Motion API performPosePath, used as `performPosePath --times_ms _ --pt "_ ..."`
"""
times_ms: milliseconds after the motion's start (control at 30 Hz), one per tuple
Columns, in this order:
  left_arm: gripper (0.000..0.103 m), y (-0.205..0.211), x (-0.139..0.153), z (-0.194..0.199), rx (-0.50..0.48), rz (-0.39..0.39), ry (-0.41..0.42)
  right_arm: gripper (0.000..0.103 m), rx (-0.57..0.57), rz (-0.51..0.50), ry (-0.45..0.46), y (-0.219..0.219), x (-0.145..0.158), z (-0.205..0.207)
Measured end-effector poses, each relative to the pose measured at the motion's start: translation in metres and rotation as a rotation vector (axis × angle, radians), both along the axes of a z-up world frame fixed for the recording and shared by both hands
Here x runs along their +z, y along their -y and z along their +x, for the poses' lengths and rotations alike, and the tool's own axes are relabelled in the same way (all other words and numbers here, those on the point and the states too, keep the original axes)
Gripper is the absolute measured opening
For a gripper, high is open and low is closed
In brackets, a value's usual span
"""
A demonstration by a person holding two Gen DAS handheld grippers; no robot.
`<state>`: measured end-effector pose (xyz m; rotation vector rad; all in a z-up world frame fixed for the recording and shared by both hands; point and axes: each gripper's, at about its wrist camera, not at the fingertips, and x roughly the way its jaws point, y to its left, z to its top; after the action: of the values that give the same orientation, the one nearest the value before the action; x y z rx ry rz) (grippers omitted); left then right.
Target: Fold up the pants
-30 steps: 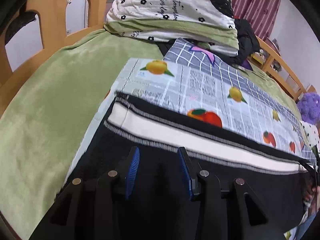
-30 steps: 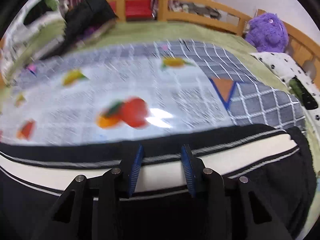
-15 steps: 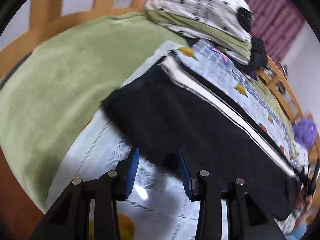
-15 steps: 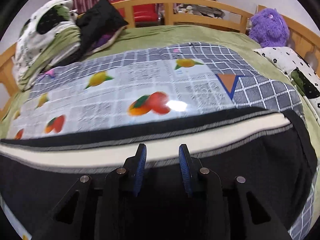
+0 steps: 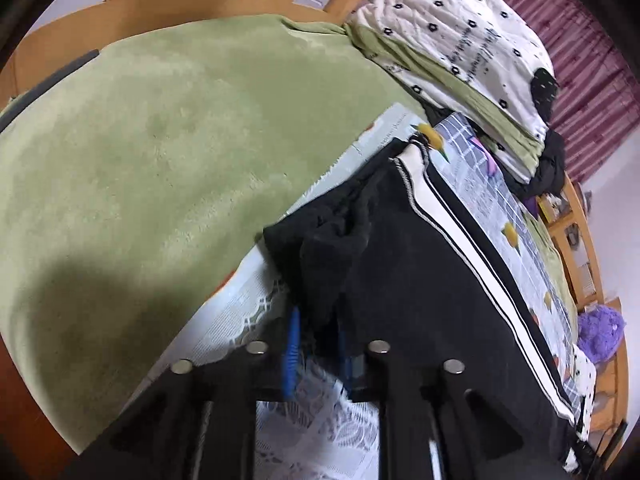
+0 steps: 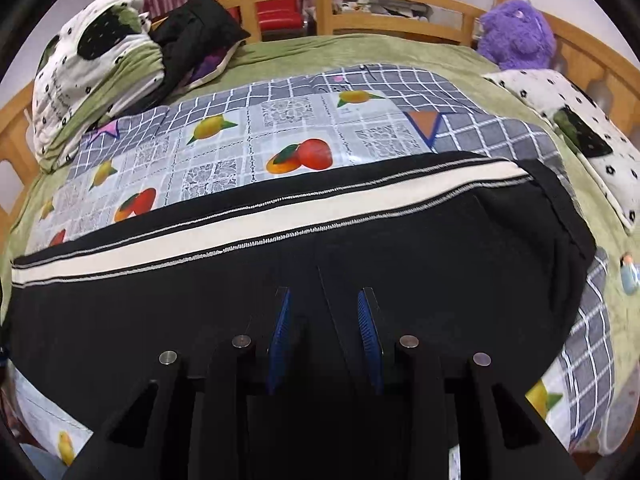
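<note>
From the left wrist view, the left claw [image 5: 316, 344] points down at the near corner of the black pants [image 5: 420, 280], which lie stretched along a fruit-printed plastic sheet [image 5: 244, 312] spread over the green blanket [image 5: 160, 140] of the bed. Its jaws are closing, and a bunched fold of the dark cloth sits between the blue pads [image 5: 291, 344]; the corner looks gathered up there, likely so this end can be lifted and carried over for a fold, though whether the pads already bite firmly I cannot tell for certain. The white side stripe [image 5: 452, 216] runs away along the far edge, which suggests the legs are laid one on the other, flat and lengthwise. A folded quilt [image 5: 460, 52] sits stacked beyond, out of the working area. From the right wrist view, the right claw [image 6: 325, 332] hovers over the broad dark end of the pants [image 6: 400, 248], its jaws partly spread with cloth beneath them but nothing visibly pinched. It seems placed there to take the matching edge, so both ends rise together. A purple plush toy [image 6: 516, 36] rests by the wooden rail, well apart.
</note>
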<state>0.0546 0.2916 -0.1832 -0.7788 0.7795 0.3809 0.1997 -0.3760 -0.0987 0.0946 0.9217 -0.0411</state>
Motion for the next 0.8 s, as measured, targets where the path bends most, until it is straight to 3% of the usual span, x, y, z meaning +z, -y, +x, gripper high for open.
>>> performPosePath --times_ms 133,200,333,400,433,600,700,800 --pt "0.035 -0.001 -0.004 0.0 0.005 -0.038 0.034 0.034 0.002 0.01 0.03 -0.006 0.02 -0.014" --pt "0.035 -0.004 -0.004 0.004 0.023 -0.037 0.053 0.034 0.009 0.027 0.048 -0.012 0.031 -0.02" --pt "0.034 -0.016 -0.009 0.01 0.076 -0.113 0.088 0.034 0.024 0.057 0.061 -0.02 0.037 -0.028" --pt "0.027 -0.018 -0.008 0.014 0.09 -0.117 0.083 0.034 0.017 0.051 0.07 -0.024 0.034 -0.034" --pt "0.016 -0.017 -0.006 0.018 0.074 -0.104 0.074 0.034 0.018 0.045 0.063 -0.027 0.031 -0.036" --pt "0.012 -0.003 0.039 0.031 -0.004 0.003 0.079 0.034 0.051 0.027 0.068 -0.04 0.019 -0.05" --pt "0.011 0.027 0.091 0.047 -0.115 0.133 0.09 0.034 0.066 0.005 0.083 -0.045 0.016 -0.052" --pt "0.011 0.084 0.144 0.06 -0.242 0.303 0.12 0.034 0.08 0.024 0.07 -0.043 0.012 -0.047"
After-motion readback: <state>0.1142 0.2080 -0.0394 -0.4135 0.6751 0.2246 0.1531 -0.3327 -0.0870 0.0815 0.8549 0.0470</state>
